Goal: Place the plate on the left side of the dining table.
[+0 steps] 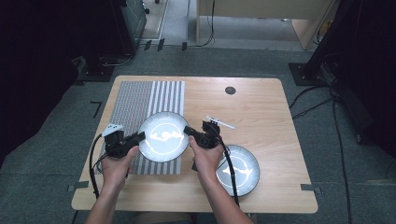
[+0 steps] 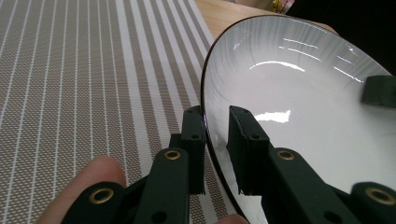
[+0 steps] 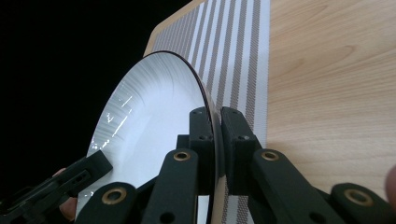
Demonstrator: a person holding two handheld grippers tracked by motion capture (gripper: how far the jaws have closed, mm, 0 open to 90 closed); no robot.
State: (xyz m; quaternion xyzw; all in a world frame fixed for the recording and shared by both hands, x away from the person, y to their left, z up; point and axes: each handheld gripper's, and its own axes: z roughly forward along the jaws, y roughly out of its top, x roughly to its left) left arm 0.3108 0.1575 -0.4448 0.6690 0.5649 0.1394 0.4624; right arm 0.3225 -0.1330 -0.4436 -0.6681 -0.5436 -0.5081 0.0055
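Near the lower left of the high view, a white plate sits over the striped placemat, pinched at opposite rims. The left claw is clenched on its left edge and the right claw on its right edge. Glazed, stiff and breakable, the plate probably slides easily between pads, so the thin rim is the only purchase. Whether it rests on the mat or hangs lifted is hard to tell. A second plate on the tabletop is partly hidden by the right forearm.
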